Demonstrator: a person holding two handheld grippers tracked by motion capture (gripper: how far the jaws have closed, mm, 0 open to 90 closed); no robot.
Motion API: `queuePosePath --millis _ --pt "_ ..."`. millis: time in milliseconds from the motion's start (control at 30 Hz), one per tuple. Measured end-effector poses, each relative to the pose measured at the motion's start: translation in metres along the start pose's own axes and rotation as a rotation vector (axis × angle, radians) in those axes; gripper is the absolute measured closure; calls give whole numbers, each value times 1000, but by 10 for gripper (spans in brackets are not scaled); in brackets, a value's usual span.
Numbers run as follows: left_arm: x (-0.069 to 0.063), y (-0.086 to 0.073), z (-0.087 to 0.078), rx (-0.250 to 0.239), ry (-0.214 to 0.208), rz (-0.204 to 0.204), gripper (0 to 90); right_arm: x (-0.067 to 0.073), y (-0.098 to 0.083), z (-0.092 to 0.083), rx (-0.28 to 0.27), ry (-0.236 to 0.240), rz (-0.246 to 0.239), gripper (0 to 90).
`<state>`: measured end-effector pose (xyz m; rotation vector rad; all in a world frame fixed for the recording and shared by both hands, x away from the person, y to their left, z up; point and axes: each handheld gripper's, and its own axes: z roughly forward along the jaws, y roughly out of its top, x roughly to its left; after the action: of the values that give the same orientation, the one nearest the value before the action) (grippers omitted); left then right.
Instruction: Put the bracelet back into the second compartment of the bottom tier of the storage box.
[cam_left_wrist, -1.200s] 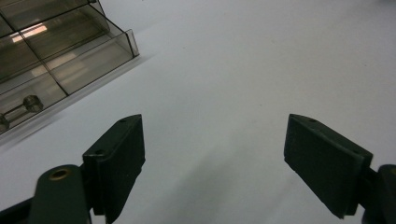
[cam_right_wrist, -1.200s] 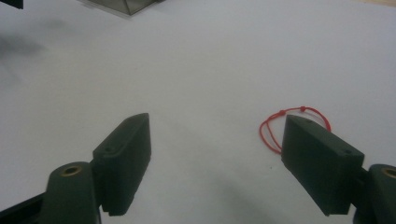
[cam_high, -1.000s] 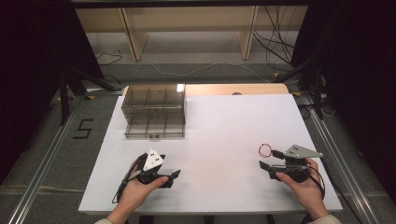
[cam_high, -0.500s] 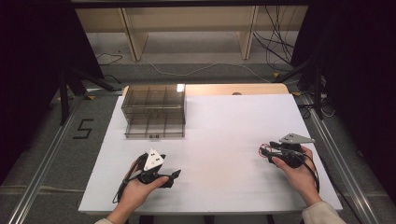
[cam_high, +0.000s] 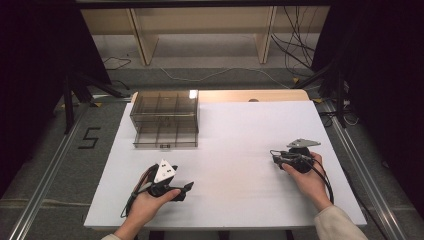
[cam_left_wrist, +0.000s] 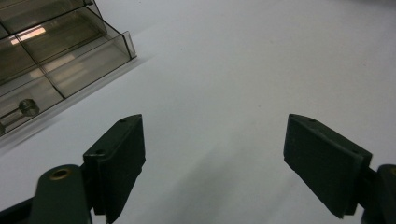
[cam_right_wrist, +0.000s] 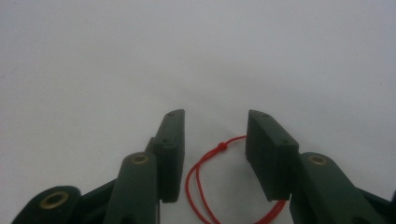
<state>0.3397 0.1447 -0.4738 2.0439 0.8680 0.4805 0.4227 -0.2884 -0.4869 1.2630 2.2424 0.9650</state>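
From my remote seat, the matte white tabletop (cam_high: 235, 130) glows evenly bright under overhead light, upper corners sink into black, glare flecks the smoky clear plastic drawer box (cam_high: 192, 94), and near jaws blur softly.

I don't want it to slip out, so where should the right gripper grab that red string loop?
Probably at the small knot on the red string loop, coming straight down from above. The loop lies flat on the white table, already between the right gripper jaws, which have just been closing; the knot offers the thickest spot.
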Motion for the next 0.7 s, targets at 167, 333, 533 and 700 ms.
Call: queuePosePath --millis 167,333,533,700 --pt "0 0 0 -1 -2 0 207 -1 2 3 25 -11 11 615" --pt "0 0 0 -2 -3 -1 209 0 6 5 47 -29 16 639" --pt "0 0 1 -2 -2 0 209 1 11 6 85 -38 37 714" --pt "0 0 1 -1 -3 1 210 -2 14 7 99 -45 70 785"
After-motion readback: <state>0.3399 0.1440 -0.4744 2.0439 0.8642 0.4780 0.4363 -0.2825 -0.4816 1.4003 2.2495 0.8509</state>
